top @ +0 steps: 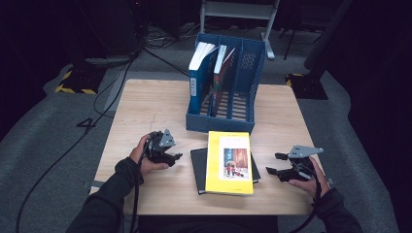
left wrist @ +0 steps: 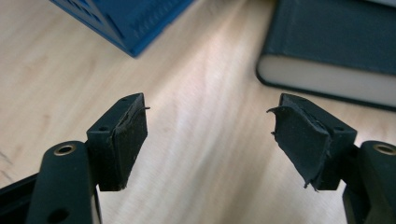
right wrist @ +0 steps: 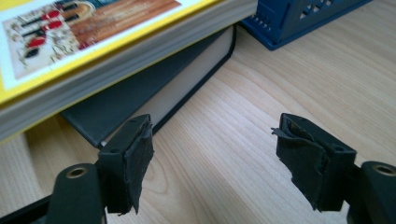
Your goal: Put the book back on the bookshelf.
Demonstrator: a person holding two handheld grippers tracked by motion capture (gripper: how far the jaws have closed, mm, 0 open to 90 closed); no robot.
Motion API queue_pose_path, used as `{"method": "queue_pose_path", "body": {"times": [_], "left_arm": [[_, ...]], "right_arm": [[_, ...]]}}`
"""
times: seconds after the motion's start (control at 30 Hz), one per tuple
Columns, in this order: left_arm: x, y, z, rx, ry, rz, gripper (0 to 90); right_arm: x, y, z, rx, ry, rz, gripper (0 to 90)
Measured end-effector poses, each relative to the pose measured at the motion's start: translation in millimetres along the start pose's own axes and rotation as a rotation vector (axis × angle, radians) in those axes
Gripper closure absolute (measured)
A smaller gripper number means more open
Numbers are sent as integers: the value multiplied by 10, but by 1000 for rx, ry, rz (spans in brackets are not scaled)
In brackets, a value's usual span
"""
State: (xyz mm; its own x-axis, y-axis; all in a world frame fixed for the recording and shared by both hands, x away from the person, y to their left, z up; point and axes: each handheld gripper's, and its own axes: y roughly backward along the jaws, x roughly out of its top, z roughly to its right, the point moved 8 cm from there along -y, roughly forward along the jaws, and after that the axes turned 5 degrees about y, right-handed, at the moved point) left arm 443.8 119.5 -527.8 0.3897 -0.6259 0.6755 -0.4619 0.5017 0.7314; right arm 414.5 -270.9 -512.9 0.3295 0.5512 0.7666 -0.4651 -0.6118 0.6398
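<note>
Two books are already stood in the blue rack, upper centre; the yellow book and dark book remain stacked on the bench. The left gripper and right gripper are held released, empty.

The person's left hand, in a dark sleeve, holds the black two-jaw left gripper low, its jaws pointing toward the right of the high view and standing wide apart with nothing between the worn black rubber pads. The right hand holds the black right gripper, topped by a grey three-cornered plate, pointing to the left. Its jaws also gape, and nothing lies between its pads.
</note>
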Motion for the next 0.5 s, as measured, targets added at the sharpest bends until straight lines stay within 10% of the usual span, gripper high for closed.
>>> {"method": "queue_pose_path", "body": {"times": [0.5], "left_arm": [[-353, 4, 304, -57, 5, -36, 241]], "right_arm": [[327, -18, -244, 82, 44, -19, 275]]}}
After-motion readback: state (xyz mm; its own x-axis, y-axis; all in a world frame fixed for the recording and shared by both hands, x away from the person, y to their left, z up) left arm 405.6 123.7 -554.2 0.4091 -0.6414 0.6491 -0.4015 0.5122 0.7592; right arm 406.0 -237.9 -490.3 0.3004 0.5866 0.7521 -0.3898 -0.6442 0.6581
